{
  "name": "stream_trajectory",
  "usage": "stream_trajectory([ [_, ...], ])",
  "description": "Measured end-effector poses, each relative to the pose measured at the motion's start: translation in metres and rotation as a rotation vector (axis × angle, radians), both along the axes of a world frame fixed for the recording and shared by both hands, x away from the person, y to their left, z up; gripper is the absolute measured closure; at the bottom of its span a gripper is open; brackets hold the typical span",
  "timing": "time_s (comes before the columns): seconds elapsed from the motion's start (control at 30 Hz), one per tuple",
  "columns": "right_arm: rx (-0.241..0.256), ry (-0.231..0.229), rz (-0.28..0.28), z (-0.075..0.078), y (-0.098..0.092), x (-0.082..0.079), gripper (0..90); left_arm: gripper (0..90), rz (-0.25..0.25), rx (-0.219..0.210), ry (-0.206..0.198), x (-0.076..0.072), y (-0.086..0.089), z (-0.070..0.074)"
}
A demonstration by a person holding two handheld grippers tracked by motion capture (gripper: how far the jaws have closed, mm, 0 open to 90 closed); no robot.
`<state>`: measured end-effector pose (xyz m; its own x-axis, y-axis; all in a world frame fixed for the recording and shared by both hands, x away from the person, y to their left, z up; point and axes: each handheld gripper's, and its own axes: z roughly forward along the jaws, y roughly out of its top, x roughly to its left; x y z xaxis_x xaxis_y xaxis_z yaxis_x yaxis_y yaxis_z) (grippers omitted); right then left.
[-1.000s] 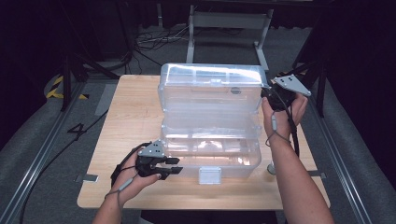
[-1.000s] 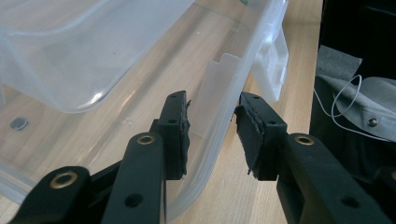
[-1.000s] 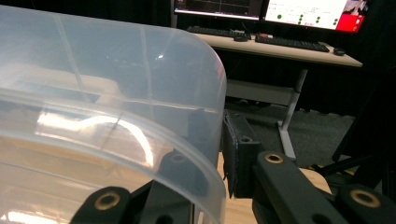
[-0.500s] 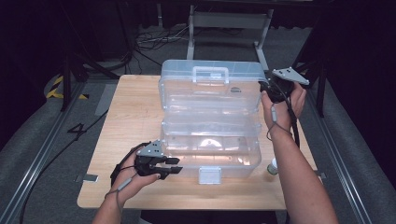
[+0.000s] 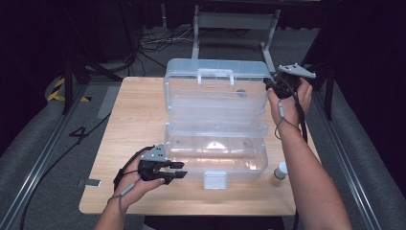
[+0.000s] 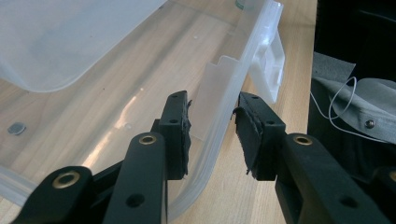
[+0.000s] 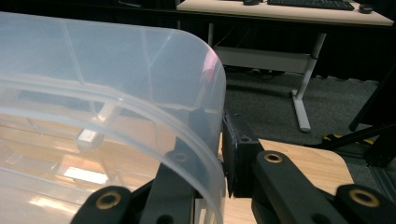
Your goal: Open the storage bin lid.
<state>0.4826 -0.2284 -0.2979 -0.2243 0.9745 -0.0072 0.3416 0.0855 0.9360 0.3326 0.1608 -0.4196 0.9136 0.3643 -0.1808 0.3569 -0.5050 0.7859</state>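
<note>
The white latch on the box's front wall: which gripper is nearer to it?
Left. The left gripper sits at the box's front left rim, just left of the latch. The right gripper is far back, clamped on the raised lid's right edge.

1. Only thing I can actually read from here is a big dark "4" [image 5: 80, 135] marked on the grey floor left of the table [image 5: 134, 120].
2. The clear box carries no readable label.
</note>
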Motion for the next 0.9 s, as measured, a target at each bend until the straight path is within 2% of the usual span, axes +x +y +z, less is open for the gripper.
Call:
stream_trajectory([
  [0.9, 0.024, -0.066, 0.019, -0.013, -0.002, 0.022, 81.1, 64.9, 0.003, -0.002, -0.005, 0.0, 0.0, 0.0],
])
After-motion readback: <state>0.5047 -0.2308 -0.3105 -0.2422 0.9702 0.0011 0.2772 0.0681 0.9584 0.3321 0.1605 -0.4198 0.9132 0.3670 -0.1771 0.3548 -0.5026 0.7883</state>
